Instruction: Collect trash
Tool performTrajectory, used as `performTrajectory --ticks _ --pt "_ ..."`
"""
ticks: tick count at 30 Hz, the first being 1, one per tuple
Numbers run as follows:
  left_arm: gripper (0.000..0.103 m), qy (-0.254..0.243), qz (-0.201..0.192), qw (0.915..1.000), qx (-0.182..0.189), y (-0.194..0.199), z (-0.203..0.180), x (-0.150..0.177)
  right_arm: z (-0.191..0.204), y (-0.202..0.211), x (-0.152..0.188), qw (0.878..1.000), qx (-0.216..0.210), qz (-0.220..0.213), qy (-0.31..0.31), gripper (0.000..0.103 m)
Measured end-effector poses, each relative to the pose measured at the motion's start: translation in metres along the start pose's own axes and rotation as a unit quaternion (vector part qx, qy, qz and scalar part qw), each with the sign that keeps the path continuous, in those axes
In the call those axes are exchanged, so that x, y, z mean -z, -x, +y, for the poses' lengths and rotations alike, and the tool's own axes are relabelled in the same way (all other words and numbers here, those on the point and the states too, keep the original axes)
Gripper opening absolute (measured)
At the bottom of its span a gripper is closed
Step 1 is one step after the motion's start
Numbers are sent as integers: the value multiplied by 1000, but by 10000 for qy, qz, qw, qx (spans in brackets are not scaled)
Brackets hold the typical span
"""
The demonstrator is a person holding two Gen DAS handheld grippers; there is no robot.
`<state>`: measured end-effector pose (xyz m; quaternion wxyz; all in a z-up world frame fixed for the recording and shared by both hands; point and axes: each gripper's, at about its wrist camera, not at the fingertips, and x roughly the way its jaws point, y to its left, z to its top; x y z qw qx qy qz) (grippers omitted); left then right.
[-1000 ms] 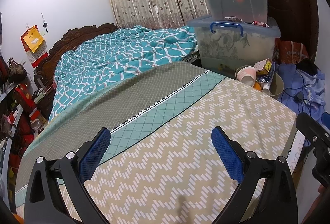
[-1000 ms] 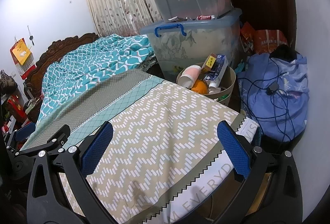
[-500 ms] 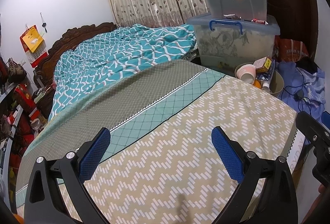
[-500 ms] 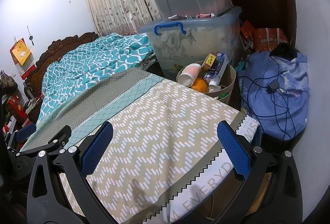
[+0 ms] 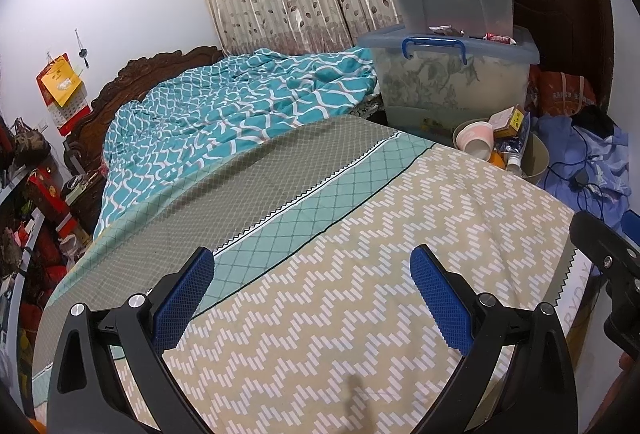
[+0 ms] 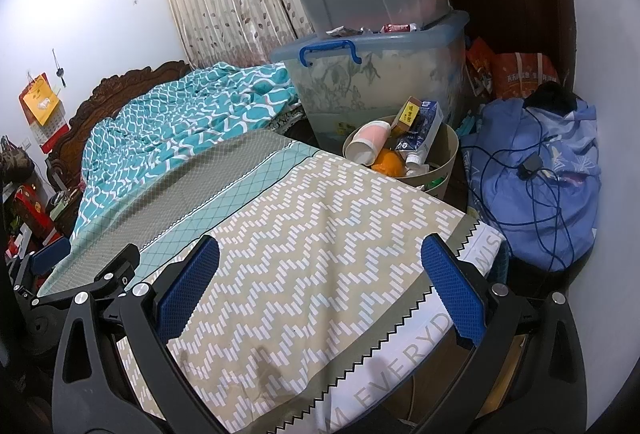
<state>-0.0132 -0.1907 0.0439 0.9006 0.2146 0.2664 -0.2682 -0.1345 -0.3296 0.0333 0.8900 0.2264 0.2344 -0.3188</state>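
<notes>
A round beige trash bin (image 6: 448,150) stands beside the far corner of the bed and holds a pink paper cup (image 6: 370,142), a yellow box (image 6: 410,113), a blue carton (image 6: 424,130), an orange peel (image 6: 386,162) and a tube. It also shows in the left wrist view (image 5: 538,158) with the cup (image 5: 476,138). My left gripper (image 5: 312,298) is open and empty over the zigzag-patterned bedspread (image 5: 360,274). My right gripper (image 6: 320,286) is open and empty over the same bedspread (image 6: 320,218), well short of the bin.
Two stacked clear storage boxes (image 6: 376,46) stand behind the bin. A blue bag with black cables (image 6: 536,170) lies right of it. A teal quilt (image 5: 224,114) is bunched at the head of the bed. Cluttered shelves (image 5: 32,202) line the left.
Both grippers have drawn back slightly from the bin and boxes, which now look a little smaller and farther. Both stay open and empty.
</notes>
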Motion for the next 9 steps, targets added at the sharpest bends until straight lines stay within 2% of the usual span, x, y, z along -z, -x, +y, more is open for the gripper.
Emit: performTrajectory --ticks 9 --pt "95 10 69 10000 69 0 3 -2 1 1 6 10000 -9 17 -17 100"
